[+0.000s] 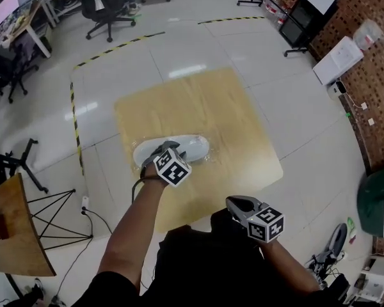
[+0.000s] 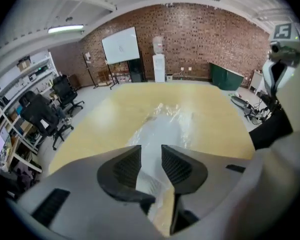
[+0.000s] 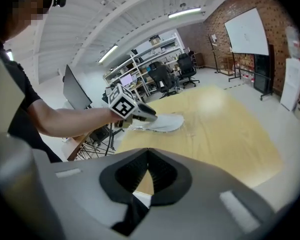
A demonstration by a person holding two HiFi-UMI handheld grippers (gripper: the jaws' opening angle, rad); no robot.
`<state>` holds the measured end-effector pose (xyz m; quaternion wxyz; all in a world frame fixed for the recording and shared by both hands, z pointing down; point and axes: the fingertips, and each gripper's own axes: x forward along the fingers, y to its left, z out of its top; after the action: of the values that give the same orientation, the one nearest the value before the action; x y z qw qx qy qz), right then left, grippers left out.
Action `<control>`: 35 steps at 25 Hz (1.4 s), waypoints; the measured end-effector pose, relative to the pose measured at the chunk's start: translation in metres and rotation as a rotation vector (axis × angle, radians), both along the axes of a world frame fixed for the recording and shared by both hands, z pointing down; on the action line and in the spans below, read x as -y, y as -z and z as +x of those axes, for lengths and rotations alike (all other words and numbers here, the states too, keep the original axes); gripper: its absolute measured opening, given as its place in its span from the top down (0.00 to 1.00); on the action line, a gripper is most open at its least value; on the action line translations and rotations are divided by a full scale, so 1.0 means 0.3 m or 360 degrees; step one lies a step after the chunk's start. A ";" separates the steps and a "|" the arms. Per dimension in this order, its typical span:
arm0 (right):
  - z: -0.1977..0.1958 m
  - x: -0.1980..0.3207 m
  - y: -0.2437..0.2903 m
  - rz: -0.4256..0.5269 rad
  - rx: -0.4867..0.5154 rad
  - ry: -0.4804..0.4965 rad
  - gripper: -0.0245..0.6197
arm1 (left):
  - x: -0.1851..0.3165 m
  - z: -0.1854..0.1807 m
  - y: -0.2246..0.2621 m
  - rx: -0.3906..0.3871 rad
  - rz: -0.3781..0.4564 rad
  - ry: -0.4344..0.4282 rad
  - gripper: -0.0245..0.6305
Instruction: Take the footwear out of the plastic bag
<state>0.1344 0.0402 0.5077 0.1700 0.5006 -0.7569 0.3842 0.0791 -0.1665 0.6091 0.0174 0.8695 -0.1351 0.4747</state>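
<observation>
Now, the biggest thing below you is the pale floor (image 1: 45, 101), marked off with a line of yellow-and-black tape (image 1: 118, 45). On it stands the square wooden tabletop (image 1: 211, 107), bare across most of its face. Behind it in the left gripper view runs the brick wall (image 2: 210, 39).

On the tabletop, over toward your left and closer to your side, lies the clear plastic bag (image 1: 203, 161), crinkled and shiny. The white shoe (image 1: 191, 147) is lying inside it, stretched across in front of you.

Your left arm reaches out over the near edge, and your left hand-held gripper (image 1: 166, 149) is right down at the bag, tilted steeply down over the shoe's left end. It's released: the jaws stand apart, and in the left gripper view the crumpled plastic shows through the gap between the two black ribbed pads (image 2: 125, 166), with neither pad pressing on it. Whether the tips brush the plastic can't be told.

Your right hand-held gripper (image 1: 233, 203) hangs close to your body at the tabletop's near edge, well apart from the bag. It's clenched, the jaws meeting at the tips with nothing between them.

Smallest of all are the marker cubes, one on your left (image 1: 173, 168) and one on your right (image 1: 266, 224).
</observation>
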 end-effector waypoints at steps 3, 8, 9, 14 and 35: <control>0.056 0.067 -0.005 0.0036 -0.0032 0.0078 0.96 | -0.006 -0.027 -0.090 0.0027 -0.0111 0.0105 0.78; 0.165 0.183 -0.072 0.0026 -0.0119 0.0252 0.96 | -0.104 -0.075 -0.038 0.0020 -0.0175 0.0362 0.82; 0.177 0.210 -0.100 0.0018 -0.0140 0.0293 0.96 | -0.132 -0.087 -0.032 0.0039 -0.0183 0.0400 0.82; 0.206 0.349 -0.256 -0.0045 -0.0278 0.0434 0.96 | -0.129 -0.092 -0.038 0.0059 -0.0101 0.0508 0.83; 0.153 0.325 -0.436 -0.0023 -0.0736 0.0827 0.92 | -0.120 -0.134 -0.061 0.0020 -0.0226 0.0542 0.84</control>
<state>0.1804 -0.0574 0.6384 0.4325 0.3639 -0.7978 0.2099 0.0388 -0.1306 0.6272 0.1579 0.8277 -0.2466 0.4788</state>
